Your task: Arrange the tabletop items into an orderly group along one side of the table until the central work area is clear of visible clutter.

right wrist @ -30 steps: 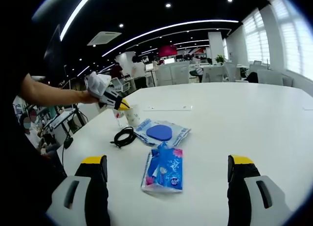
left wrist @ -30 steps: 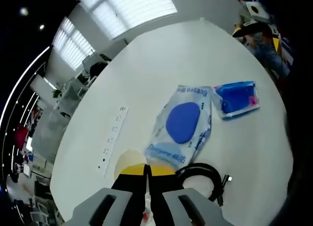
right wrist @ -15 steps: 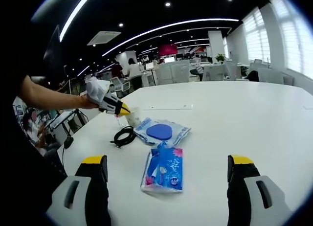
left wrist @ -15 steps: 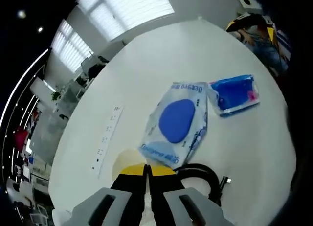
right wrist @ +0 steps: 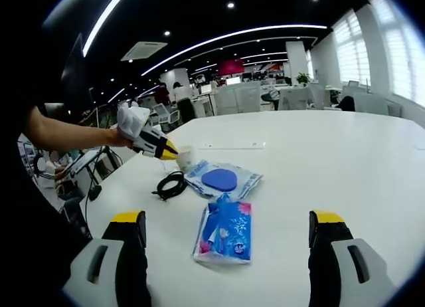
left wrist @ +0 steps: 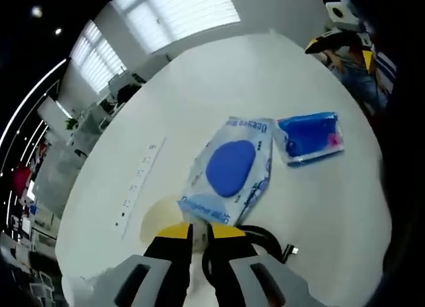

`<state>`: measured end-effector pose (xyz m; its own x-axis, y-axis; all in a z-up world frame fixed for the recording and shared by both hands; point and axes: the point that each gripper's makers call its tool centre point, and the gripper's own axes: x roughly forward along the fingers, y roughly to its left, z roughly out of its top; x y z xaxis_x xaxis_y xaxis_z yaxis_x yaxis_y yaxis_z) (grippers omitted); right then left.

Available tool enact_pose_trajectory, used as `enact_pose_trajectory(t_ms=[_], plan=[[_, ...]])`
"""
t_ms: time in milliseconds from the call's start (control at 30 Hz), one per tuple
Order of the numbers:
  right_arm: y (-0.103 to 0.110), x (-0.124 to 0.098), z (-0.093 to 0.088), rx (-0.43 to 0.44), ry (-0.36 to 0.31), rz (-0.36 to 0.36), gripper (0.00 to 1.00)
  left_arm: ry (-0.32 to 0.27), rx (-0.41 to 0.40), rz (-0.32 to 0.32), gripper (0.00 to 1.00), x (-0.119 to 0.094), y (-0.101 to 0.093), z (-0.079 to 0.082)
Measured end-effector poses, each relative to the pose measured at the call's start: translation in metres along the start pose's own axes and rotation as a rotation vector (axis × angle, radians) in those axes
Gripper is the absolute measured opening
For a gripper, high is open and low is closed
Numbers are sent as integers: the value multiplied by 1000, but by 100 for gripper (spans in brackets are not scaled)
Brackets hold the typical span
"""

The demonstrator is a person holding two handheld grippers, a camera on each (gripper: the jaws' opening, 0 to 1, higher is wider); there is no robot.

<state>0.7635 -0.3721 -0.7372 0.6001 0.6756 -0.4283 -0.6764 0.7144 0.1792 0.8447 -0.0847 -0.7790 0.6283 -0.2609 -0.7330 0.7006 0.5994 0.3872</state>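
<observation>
the paper cup [left wrist: 158, 219] sits just ahead of the left gripper [left wrist: 197, 235], beside its tips. the jaws stand a narrow gap apart with the cup's rim about between them; whether they pinch it cannot be told. in the right gripper view the cup [right wrist: 184, 157] stands upright at the tips of the left gripper [right wrist: 166, 149], which suits carrying it toward a table edge. beyond the left gripper's tips lies the wipes pack [left wrist: 229, 171], long axis running away from the gripper; further out is the blue tissue pack [left wrist: 309, 137], lying crosswise. a black cable [left wrist: 262, 242] coils beside the tips. the right gripper [right wrist: 228, 222] stands wide open, empty, held back from the table [right wrist: 345, 154], probably waiting.
</observation>
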Motion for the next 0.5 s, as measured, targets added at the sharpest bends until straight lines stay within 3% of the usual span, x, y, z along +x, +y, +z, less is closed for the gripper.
enact_pose_trajectory(t_ms=[500], plan=[[2, -2, 1, -6, 0, 5, 99, 20, -7, 18, 3, -5, 10, -15]])
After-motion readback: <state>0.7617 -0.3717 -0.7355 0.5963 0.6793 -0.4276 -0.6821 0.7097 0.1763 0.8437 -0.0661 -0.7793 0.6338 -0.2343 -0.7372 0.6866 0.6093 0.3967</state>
